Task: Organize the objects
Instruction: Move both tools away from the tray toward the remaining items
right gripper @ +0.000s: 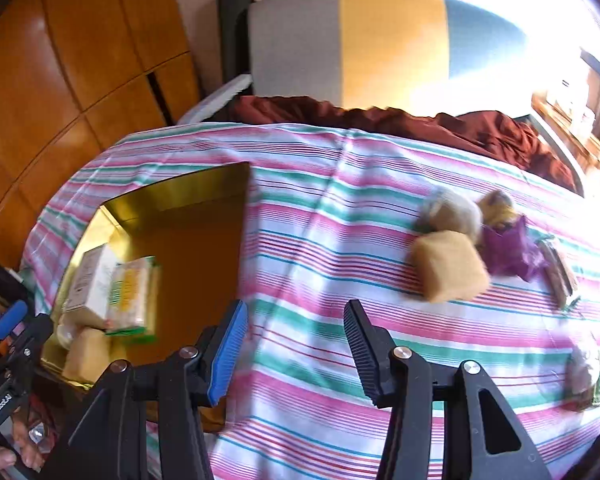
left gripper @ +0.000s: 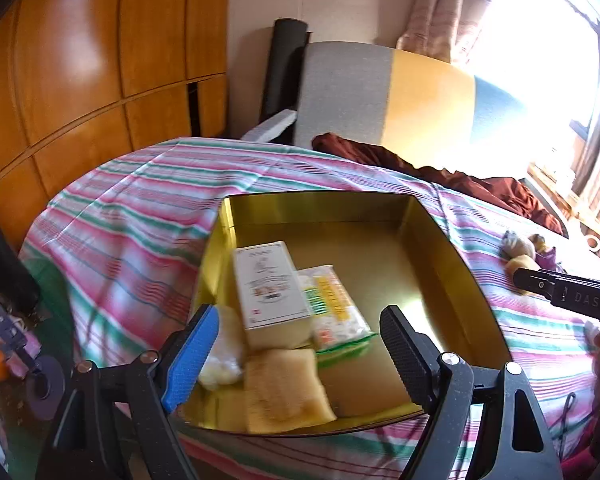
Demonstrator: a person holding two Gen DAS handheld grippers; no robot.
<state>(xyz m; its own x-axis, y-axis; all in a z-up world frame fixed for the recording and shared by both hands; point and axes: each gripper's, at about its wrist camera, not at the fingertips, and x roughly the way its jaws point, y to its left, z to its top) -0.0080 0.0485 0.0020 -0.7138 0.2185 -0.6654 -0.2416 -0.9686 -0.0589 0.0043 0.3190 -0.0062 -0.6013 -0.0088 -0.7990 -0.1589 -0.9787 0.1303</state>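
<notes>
A gold box [left gripper: 440, 240] lies open on the striped bed. Inside it are a white carton [left gripper: 270, 292], a green-and-yellow packet [left gripper: 334, 312], a tan sponge [left gripper: 284, 388] and a white wad [left gripper: 224, 352]. My left gripper [left gripper: 300, 352] is open and empty, just above the box's near end. My right gripper [right gripper: 296, 344] is open and empty over the sheet, right of the gold box [right gripper: 188, 200]. Loose on the sheet are a tan block [right gripper: 448, 268], a grey fuzzy ball [right gripper: 456, 208], a purple wrapper [right gripper: 512, 248] and a clear packet [right gripper: 584, 372].
The striped sheet [right gripper: 340, 216] covers the bed. A maroon cloth [right gripper: 420, 120] lies bunched at the far edge before a grey, yellow and blue headboard [right gripper: 380, 40]. Wooden wardrobe doors [left gripper: 80, 60] stand to the left. A bright window [left gripper: 540, 40] is at the right.
</notes>
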